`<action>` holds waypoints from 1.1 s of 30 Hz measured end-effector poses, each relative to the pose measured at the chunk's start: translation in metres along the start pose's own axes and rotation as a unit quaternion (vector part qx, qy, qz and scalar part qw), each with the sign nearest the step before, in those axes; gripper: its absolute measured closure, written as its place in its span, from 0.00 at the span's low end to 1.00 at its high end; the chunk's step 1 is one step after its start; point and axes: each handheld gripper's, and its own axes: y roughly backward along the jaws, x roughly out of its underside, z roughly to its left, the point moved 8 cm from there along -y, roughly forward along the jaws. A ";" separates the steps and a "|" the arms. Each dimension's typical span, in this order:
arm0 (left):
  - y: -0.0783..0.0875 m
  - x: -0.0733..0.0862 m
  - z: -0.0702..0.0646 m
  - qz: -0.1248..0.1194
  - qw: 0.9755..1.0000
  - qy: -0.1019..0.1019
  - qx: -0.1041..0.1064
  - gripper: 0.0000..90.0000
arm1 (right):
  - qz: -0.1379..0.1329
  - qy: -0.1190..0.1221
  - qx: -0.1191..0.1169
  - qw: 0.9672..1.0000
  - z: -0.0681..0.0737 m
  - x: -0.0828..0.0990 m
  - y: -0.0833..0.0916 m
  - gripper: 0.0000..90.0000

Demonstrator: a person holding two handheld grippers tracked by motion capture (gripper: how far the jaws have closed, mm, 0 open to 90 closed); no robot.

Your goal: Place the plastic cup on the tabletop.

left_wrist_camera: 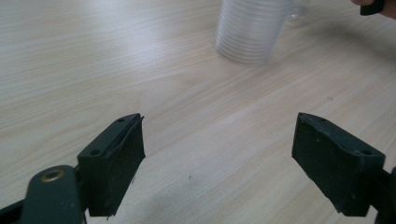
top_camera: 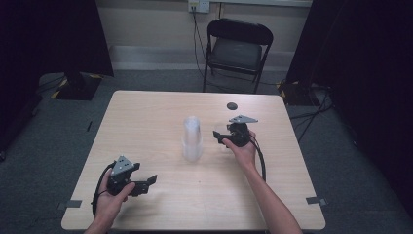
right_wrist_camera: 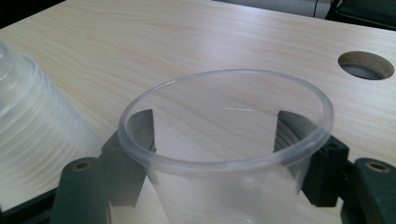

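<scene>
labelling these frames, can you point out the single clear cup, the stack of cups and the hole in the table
single clear cup (right_wrist_camera: 224,88): right gripper view, far rim.
stack of cups (top_camera: 192,139): high view, middle of the stack's side.
hole in the table (right_wrist_camera: 366,65): right gripper view, centre of the round opening.

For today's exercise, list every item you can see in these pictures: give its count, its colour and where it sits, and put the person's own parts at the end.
Single cup: one, clear plastic, upright between the right gripper's fingers, right of the stack.
Stack of cups: one stack, clear plastic, upright at the table's middle.
Table: one, light wood.
Cable hole: one, dark, round, near the table's far edge.
Folding chair: one, black, beyond the table.
Wall socket: one, pale, on the far wall, with a cable hanging down.
Left gripper: one, black, fingers wide apart over bare table, near left.
Right gripper: one, black, closed on the single cup.
Forearms: two, from the near edge.
</scene>
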 end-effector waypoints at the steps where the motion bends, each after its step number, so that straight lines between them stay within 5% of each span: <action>1: 0.000 0.000 0.000 0.000 1.000 0.000 0.000 0.19 | 0.000 0.003 -0.001 1.000 0.000 0.001 0.002 0.32; 21: 0.000 0.001 0.001 0.005 1.000 0.003 0.000 0.19 | 0.006 0.004 -0.001 1.000 0.000 0.018 0.013 0.32; 33: 0.000 0.001 0.002 0.004 1.000 0.007 -0.003 0.19 | 0.023 -0.015 -0.018 0.999 0.001 0.026 0.012 0.17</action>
